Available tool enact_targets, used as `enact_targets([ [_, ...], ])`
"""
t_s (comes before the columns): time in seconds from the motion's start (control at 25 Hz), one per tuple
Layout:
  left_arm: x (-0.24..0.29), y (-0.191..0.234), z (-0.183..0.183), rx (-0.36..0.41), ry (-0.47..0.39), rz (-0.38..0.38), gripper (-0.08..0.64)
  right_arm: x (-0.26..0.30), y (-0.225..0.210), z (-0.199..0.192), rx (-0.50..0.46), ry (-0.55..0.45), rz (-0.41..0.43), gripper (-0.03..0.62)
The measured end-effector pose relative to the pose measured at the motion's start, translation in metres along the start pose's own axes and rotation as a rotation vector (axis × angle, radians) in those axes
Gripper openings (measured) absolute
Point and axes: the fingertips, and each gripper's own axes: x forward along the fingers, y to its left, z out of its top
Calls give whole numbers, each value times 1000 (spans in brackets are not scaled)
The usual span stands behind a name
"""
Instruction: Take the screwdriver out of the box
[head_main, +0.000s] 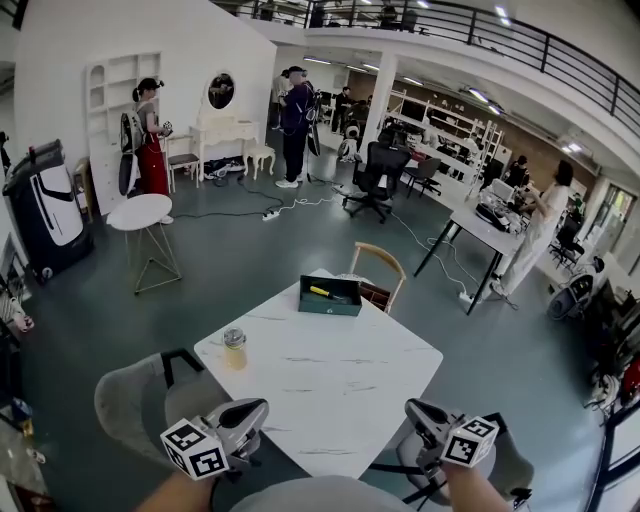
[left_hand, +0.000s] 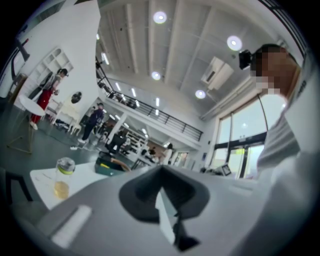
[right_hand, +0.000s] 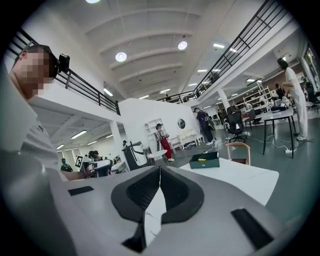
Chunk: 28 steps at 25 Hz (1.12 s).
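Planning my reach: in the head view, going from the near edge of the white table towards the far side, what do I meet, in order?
Jar → green box holding the screwdriver → wooden chair beyond the table.

Dark green box (head_main: 330, 306); seemingly yellow screwdriver (head_main: 322, 293).

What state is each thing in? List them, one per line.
Dark green rectangular box: open, on the white table.
Yellow-handled screwdriver: lying inside the box.
Lidded glass jar of amber liquid: closed, upright.
Left gripper: shut, empty.
Right gripper: shut, empty.
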Motion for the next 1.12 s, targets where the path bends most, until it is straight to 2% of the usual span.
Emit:
enact_targets([
  [0.28,37,18,-7,11,24,65,5,30,-41,12,9,-9,82,8],
  [0.48,78,38,-21,9,44,183,5,66,-95,24,29,-44,189,8],
  [0.68,126,46,-34,-11,84,292,5,118,-143,43,-62,-56,316,9],
  [0.8,144,46,-45,-29,119,339,5,142,-157,40,-96,-43,366,8],
  [0.96,152,57,-48,-34,144,357,5,167,-160,35,-118,-34,388,9],
  [1.12,167,76,-58,-36,169,307,5,187,-163,32,-154,-1,352,9],
])
